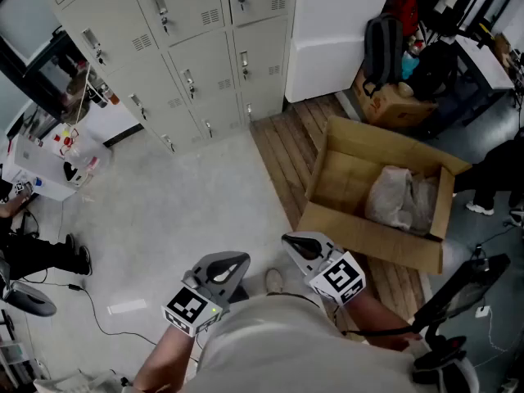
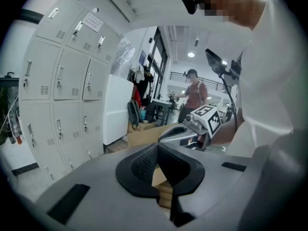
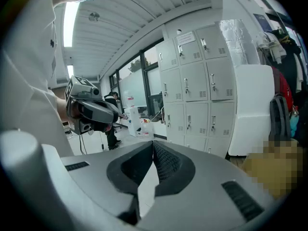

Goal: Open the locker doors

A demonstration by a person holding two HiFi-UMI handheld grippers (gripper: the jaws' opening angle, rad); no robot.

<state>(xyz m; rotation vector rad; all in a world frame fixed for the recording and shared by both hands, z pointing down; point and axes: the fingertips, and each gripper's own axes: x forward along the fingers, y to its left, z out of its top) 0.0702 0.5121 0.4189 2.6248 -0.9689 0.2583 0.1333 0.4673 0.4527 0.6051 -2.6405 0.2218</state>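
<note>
**Nothing gripped, nothing opened yet**

Head view: The bank of pale grey metal lockers (image 1: 176, 47) stands at the top of the frame, across a stretch of light grey floor (image 1: 188, 211). Every door in sight is closed. The left gripper (image 1: 233, 262) and the right gripper (image 1: 293, 243) are held side by side low in the frame, close to the person's body and well apart from the lockers. To the right, on a strip of wooden flooring (image 1: 286, 137), an open brown cardboard box (image 1: 360, 229) holds a crumpled pale bag (image 1: 399, 196). A dark backpack (image 1: 383, 49) stands near a white block-shaped cabinet (image 1: 336, 31).

Left gripper view: The left gripper's jaws meet at their tips with nothing between them. Just beyond them the right gripper shows with its marker cube. The lockers fill the left side, doors flush. A person in a red shirt (image 2: 195, 93) stands far back in the room.

Right gripper view: The right gripper's jaws are pressed together and empty. The lockers rise ahead, right of centre, all closed. The left gripper shows at the left edge.
</note>
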